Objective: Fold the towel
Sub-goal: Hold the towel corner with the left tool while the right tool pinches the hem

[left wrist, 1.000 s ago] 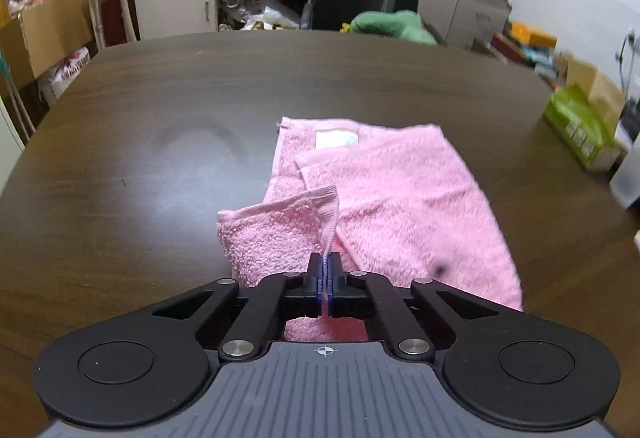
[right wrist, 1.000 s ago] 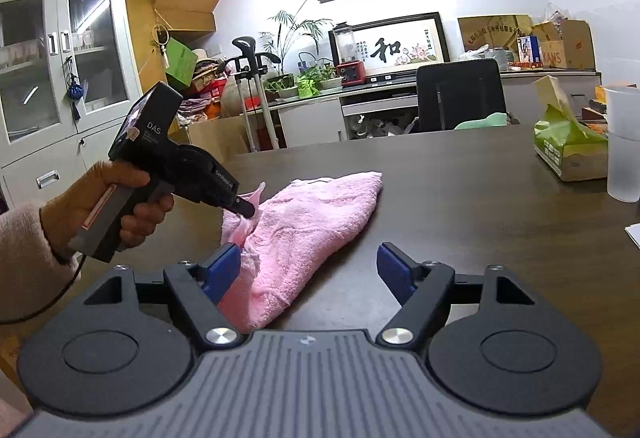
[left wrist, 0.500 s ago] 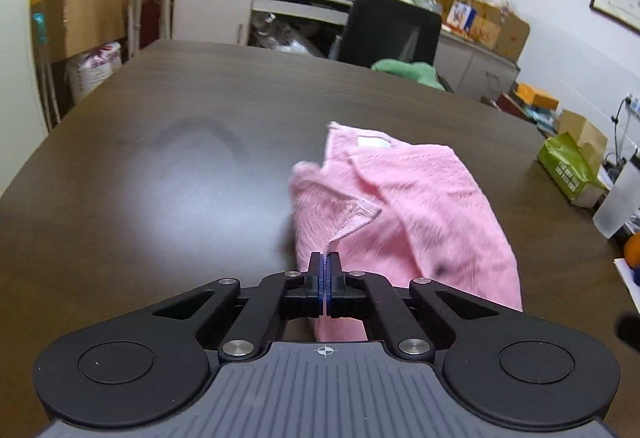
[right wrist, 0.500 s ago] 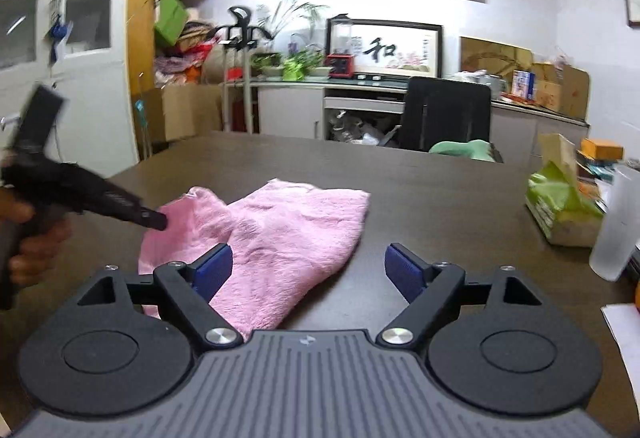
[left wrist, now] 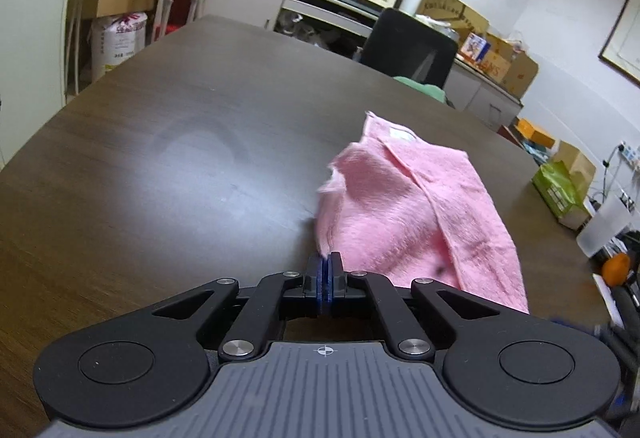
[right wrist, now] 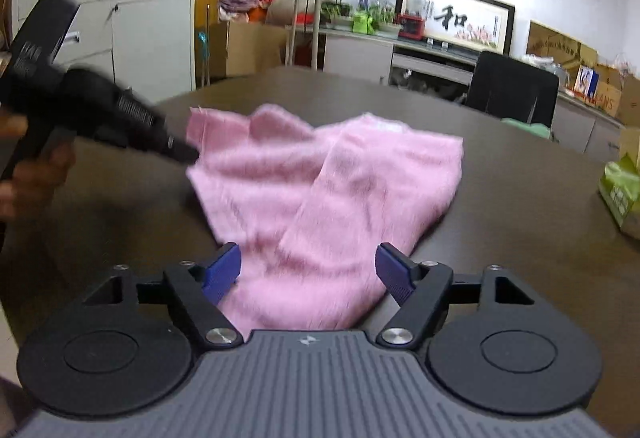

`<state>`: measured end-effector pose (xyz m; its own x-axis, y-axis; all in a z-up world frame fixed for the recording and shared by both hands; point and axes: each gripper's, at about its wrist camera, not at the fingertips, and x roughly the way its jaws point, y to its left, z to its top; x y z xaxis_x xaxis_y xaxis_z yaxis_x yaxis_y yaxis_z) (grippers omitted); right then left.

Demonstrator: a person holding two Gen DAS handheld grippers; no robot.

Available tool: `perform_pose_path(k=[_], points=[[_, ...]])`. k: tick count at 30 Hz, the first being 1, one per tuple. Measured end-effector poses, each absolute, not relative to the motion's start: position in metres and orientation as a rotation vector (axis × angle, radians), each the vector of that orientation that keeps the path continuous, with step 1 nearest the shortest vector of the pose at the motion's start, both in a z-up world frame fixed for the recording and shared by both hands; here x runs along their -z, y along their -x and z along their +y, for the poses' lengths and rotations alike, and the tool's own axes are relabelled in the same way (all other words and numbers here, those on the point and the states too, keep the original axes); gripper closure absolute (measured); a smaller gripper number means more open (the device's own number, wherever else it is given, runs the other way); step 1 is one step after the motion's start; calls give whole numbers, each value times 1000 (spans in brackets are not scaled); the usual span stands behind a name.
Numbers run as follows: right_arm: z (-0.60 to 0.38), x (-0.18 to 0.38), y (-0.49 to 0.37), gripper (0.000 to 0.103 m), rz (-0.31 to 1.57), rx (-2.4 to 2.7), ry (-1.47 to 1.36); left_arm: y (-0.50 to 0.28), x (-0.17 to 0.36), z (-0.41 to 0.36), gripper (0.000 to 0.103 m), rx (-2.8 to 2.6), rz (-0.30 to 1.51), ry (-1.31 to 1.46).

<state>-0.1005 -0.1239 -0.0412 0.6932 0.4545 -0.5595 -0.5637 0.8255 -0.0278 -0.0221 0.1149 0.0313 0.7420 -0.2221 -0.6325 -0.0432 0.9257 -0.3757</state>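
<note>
**A:** What's around you?

**B:** A cluttered office. I'm over a dark wooden table (left wrist: 168, 142), with a black chair (left wrist: 412, 46) at its far edge and framed calligraphy (right wrist: 468, 20) on the wall beyond. Far off to my right gripper's right sits a green tissue pack (right wrist: 622, 194).

**A:** Where's the towel?

**B:** The pink towel (left wrist: 412, 206) lies crumpled on the table, ahead and to the right of my left gripper (left wrist: 327, 270). From the right wrist camera the same towel (right wrist: 320, 190) spreads straight ahead, its near end running in between the fingers.

**A:** Left gripper's state?

**B:** Clenched; the blue pads are pressed together. The towel's near left edge comes down right at the fingertips, but I can't tell whether cloth is actually pinched between them. In the right view the tip of that gripper (right wrist: 184, 154) sits at the towel's left edge, blurred.

**A:** And the right?

**B:** My right gripper (right wrist: 308, 266) is released, fingers wide apart, with towel lying between them. The pads (right wrist: 222, 270) aren't closing on anything, and I can't tell if they touch the fabric.
</note>
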Motion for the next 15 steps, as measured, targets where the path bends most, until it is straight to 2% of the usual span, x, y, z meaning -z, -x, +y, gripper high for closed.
perform_pose_path(k=[7,9,11,12,15], points=[[-127,50,120,28,557,-625,221,12,-19,121,99,110,761,398],[-124,50,122,32,555,-619,241,13,-19,122,98,108,762,404],[-122,51,120,38,566,-601,259,11,-19,124,98,105,767,406],[-122,52,118,49,573,-587,268,11,-19,123,98,104,767,406],[-128,51,115,64,566,-560,255,8,-18,123,98,101,769,411]])
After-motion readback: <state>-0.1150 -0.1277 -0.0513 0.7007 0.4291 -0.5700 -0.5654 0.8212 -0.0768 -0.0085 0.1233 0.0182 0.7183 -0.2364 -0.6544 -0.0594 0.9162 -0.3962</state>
